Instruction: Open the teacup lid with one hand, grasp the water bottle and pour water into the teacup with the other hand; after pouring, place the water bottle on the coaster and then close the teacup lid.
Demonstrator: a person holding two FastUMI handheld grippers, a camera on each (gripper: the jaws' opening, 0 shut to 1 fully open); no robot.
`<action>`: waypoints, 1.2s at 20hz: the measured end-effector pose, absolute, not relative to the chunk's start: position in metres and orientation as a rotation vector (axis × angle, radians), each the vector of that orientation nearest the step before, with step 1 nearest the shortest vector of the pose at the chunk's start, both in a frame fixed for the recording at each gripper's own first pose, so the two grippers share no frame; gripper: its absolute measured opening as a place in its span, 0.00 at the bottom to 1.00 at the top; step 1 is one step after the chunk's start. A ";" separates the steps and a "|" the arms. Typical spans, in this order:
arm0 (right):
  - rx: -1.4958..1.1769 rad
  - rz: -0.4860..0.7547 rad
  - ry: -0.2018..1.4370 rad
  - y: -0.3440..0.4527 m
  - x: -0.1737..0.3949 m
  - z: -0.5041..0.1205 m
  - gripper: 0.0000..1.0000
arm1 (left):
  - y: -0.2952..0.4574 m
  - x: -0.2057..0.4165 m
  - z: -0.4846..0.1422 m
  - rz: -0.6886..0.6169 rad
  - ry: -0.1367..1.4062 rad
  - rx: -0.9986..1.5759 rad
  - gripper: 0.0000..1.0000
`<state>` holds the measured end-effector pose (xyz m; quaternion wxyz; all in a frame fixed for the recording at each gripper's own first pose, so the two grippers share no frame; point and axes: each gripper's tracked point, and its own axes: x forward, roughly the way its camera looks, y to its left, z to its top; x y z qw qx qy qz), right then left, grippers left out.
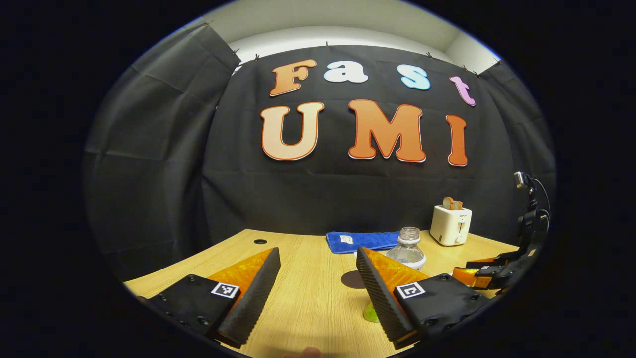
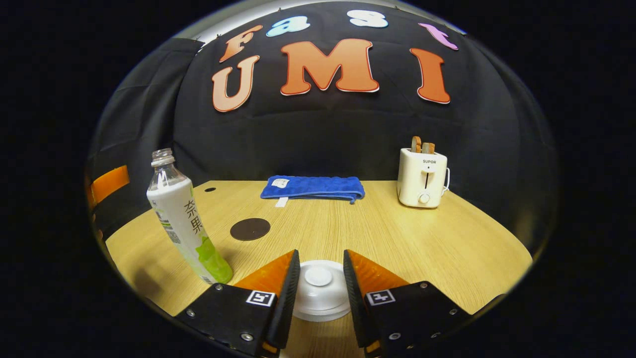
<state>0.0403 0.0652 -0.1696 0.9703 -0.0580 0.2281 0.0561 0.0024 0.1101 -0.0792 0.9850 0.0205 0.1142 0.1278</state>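
Here the lid comes first. The right hand-held gripper (image 2: 320, 278) is over the white teacup lid (image 2: 320, 298) near the front edge of the surface (image 2: 422, 238), its fingers partly apart on either side of the lid's small knob (image 2: 318, 276) and, as far as I can judge, not yet pressing on it. To do this well, centre the knob between the pads, lower until they flank it squarely, close gently, then lift straight up so the cup beneath does not tip.

The left hand-held gripper (image 1: 318, 278) hangs wide open with nothing in it, the water bottle (image 1: 407, 248) just beyond its right finger. The bottle stands upright and uncapped toward the left edge, so it should be gripped around the body and kept level until it is over the cup. The dark round coaster (image 2: 250, 228) lies beside it, toward the middle.

Counted: one bottle, one lidded cup, one coaster, one blue towel (image 2: 313, 188) along the back edge, one toaster (image 2: 422, 178) at the back right corner with two slices in it.
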 end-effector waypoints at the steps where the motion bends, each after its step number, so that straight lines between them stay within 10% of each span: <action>1: -0.125 0.116 0.467 0.066 0.040 -0.171 0.47 | 0.110 0.003 -0.080 0.257 0.231 0.043 0.99; 11: -0.116 0.107 0.475 0.063 0.040 -0.173 0.22 | 0.111 0.001 -0.085 0.260 0.246 0.034 0.99; 24: -0.049 -0.048 0.342 -0.026 0.036 -0.109 0.20 | 0.074 0.001 -0.077 0.194 0.212 0.020 0.98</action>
